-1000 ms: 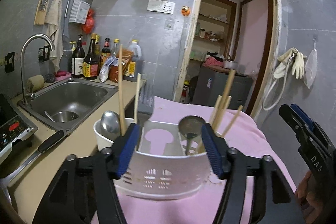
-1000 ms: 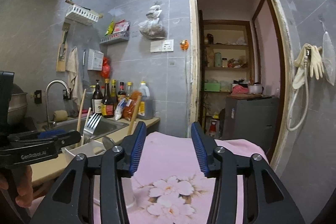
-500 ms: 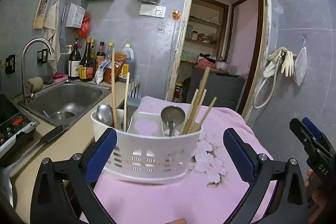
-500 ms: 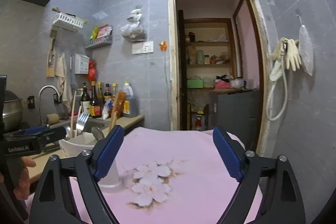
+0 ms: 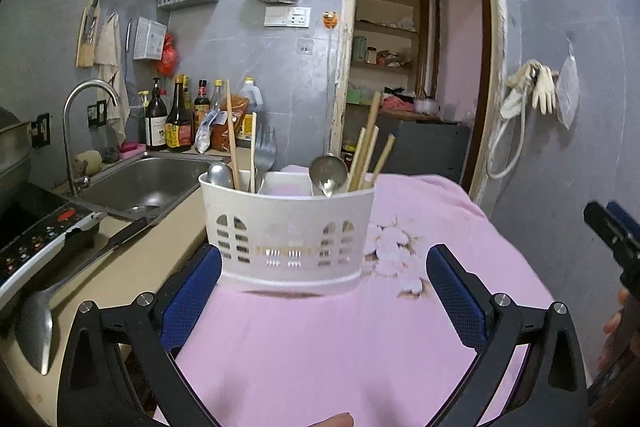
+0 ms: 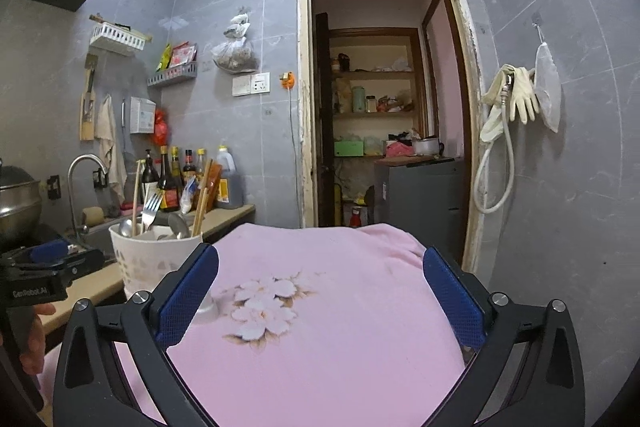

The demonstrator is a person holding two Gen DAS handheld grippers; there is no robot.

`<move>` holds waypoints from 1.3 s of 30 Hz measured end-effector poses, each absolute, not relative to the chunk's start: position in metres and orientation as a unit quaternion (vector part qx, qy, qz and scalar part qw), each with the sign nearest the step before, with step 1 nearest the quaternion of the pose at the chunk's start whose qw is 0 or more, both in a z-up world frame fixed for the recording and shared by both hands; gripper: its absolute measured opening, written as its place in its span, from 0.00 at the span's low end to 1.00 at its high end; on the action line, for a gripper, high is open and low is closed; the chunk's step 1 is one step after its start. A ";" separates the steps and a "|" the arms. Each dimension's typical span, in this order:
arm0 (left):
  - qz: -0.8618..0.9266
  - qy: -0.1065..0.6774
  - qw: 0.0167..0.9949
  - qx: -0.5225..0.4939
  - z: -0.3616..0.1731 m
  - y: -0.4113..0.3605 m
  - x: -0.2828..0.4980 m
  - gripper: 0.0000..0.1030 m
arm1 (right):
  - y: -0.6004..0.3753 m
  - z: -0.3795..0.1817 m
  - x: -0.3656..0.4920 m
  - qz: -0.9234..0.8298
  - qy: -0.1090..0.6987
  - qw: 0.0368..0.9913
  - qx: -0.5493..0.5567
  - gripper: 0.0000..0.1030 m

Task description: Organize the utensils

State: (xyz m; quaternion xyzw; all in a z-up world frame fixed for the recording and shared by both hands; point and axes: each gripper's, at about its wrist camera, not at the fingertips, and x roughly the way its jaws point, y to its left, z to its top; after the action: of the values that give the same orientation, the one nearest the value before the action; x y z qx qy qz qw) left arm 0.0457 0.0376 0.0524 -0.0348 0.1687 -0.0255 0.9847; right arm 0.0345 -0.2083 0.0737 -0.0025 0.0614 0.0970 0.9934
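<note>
Okay, both grippers, left (image 5: 323, 289) and right (image 6: 320, 293), just spread wide, gripping nothing. White utensil holder (image 5: 289, 231) just ahead of left fingers, on pink cloth (image 5: 400, 327). Back away slowly, no bumping.

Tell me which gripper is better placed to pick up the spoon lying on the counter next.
Probably left. The left gripper is open and empty, with the spoon just to its left on the counter. The right gripper, also open, faces the pink cloth, farther from the counter.
</note>
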 end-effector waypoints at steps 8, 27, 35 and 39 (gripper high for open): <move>-0.019 0.158 0.987 -0.017 0.040 0.028 0.024 0.98 | -0.205 0.062 0.006 0.077 0.061 0.995 -0.018 1.00; 0.014 0.136 0.991 -0.014 0.031 0.036 0.003 0.98 | -0.206 0.045 -0.012 0.056 0.059 0.997 -0.017 1.00; 0.016 0.133 0.991 -0.016 0.032 0.036 0.003 0.98 | -0.206 0.044 -0.012 0.055 0.059 0.997 -0.017 1.00; 0.016 0.132 0.991 -0.015 0.032 0.036 0.003 0.98 | -0.206 0.044 -0.012 0.055 0.059 0.997 -0.017 1.00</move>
State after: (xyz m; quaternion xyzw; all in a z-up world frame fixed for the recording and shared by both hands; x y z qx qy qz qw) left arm 0.0031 0.0361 0.0318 -0.0147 0.1319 0.0155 0.9910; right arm -0.0122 -0.2065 0.0441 -0.0171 0.0587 0.0549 0.9966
